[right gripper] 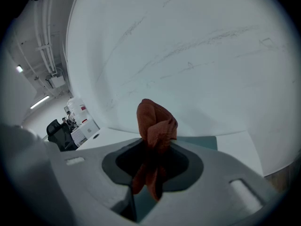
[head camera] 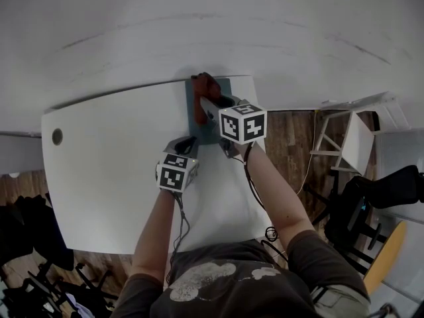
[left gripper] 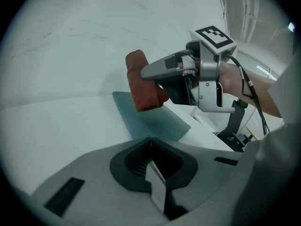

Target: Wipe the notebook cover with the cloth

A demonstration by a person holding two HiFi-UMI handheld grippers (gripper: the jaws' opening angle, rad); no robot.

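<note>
Right gripper view | right hand-held gripper (right gripper: 150,169) clamps cloth (right gripper: 156,120) | left hand-held gripper (left gripper: 151,150) jaws together

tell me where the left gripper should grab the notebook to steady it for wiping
The near edge, probably: the notebook lies flat on the table, so only an edge offers a pinch. Open the left gripper, now shut and empty, and come in low from the person's side, clear of the far end where the right gripper holds the cloth.
</note>
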